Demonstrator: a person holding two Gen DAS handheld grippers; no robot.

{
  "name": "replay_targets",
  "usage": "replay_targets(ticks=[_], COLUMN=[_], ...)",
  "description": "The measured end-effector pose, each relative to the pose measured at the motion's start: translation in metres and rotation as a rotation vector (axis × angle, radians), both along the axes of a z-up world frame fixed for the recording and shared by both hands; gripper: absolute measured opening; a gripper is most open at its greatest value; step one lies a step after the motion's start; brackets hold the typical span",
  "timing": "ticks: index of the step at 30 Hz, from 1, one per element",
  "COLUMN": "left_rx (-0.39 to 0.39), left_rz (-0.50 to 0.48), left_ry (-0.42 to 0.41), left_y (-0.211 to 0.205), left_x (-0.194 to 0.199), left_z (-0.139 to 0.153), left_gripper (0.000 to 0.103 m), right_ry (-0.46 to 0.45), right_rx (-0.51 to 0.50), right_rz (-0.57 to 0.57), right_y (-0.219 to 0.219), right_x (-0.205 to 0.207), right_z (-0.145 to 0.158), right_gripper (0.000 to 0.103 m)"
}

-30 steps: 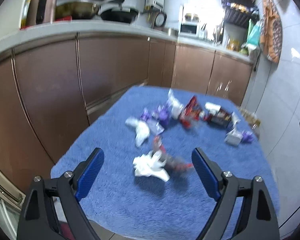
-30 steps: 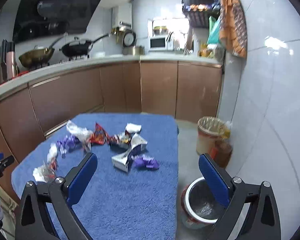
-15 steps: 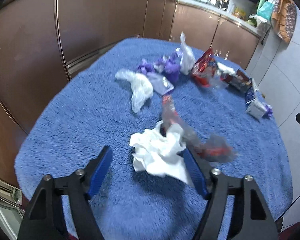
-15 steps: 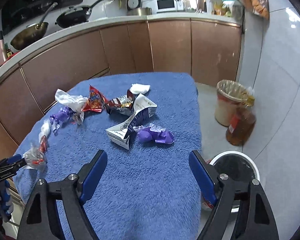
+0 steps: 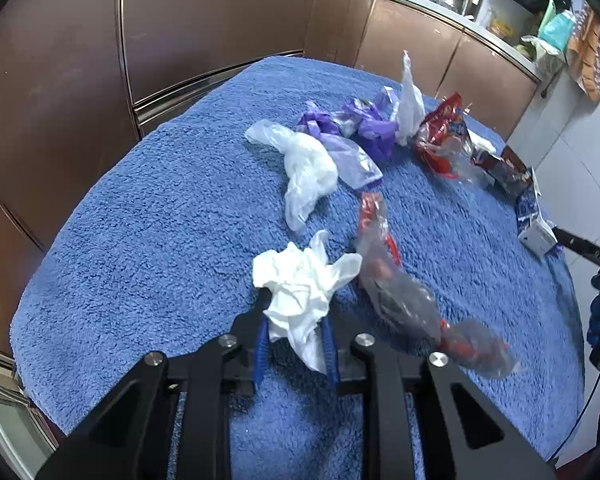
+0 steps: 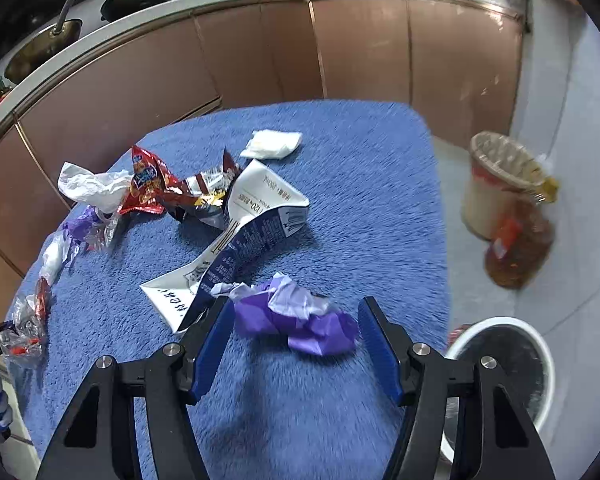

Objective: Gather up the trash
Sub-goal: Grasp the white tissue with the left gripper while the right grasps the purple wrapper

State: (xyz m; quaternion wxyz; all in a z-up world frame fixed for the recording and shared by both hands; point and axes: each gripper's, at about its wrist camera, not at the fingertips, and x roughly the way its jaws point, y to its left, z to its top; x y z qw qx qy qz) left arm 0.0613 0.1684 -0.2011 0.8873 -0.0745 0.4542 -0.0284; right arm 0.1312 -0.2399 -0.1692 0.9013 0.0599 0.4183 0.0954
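Tissue (image 5: 300,292) hides the clamped left gripper (image 5: 294,340) tips; right gripper (image 6: 296,332) gapes around purple wrapper (image 6: 296,320).

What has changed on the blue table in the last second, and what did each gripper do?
The left gripper moved down and forward to the crumpled white tissue and shut on it. The right gripper descended toward the purple wrapper and now straddles it, jaws open, not yet gripping. The torn milk carton, red snack bag and other litter stayed in place.
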Motion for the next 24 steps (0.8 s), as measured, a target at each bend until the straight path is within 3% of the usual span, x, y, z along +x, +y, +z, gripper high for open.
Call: replay_targets(ticks=[3,5,10,17,24], left_rx=[-0.004,0.000,0.001,-0.008,-0.028], left_rz=[0.022,0.037,0.062,0.051,-0.009], left_ry=[-0.014,-0.028,-0.072,-0.162,-0.257], left_y=[0.000,0.001,0.005,0.001,-0.013], left_x=[-0.002,-0.005,-0.018,-0.041,-0.060], left_z=[0.007,0.012,0.028,0.057,0.089], left_gripper=[0.019,0.019,0.017,0.017,0.017], right_ry=[0.015,0.017,-0.016,-0.102,-0.190], right_rx=[-0.015,-0.026,-0.048,-0.054,-0.063], right_rz=[0.034,0.050,0.078,0.071,0.026], right_y=[0.001,0.002,0.002,0.010,0.024], right_x=[0.009,0.011,0.005,-0.028,-0.087], right_z=[-0.010,-0.013,-0.008,0.026,0.068], right_gripper=[0.062,0.050,0.045,0.044,0.044])
